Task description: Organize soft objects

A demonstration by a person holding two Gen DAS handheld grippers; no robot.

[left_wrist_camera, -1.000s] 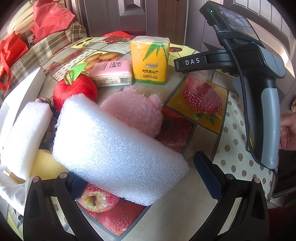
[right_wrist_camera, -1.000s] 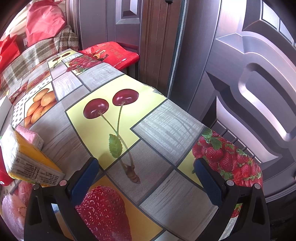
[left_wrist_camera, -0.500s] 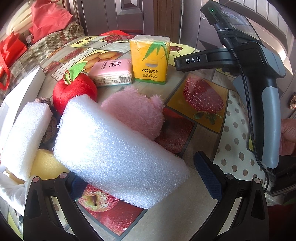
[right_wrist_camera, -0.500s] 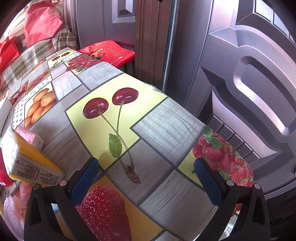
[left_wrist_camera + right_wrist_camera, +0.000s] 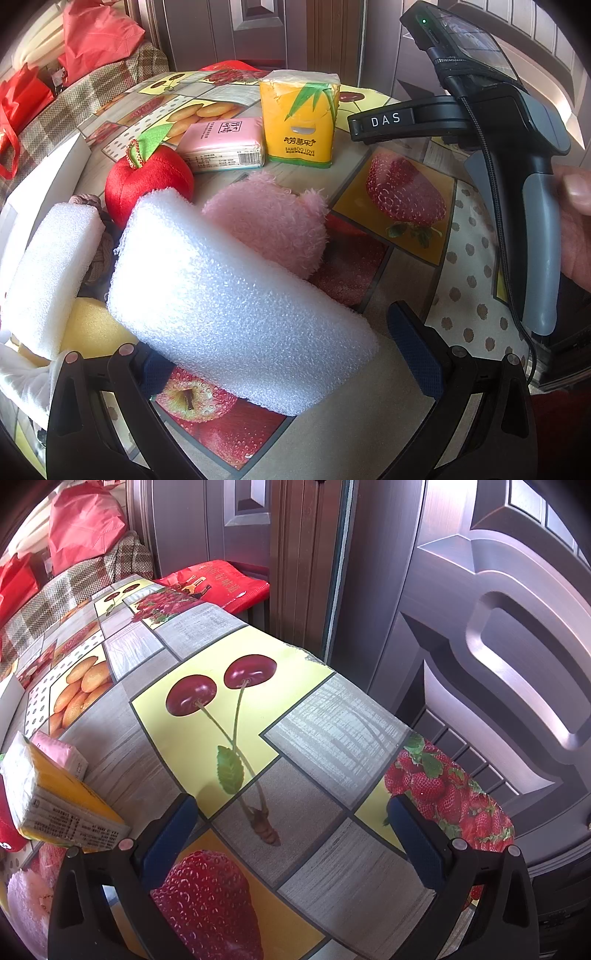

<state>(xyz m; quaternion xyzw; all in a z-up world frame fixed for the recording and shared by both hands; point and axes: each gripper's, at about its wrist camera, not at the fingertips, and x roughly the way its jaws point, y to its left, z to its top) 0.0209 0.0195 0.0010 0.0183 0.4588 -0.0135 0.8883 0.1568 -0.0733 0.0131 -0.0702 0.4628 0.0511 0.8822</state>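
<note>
White box (image 5: 44, 173) holds a foam roll (image 5: 48, 273) and yellow sponge (image 5: 88, 328).

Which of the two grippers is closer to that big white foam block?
Left. The left gripper has the white foam block lying between its open fingers. The right gripper hovers over bare tablecloth, away from the foam.
</note>
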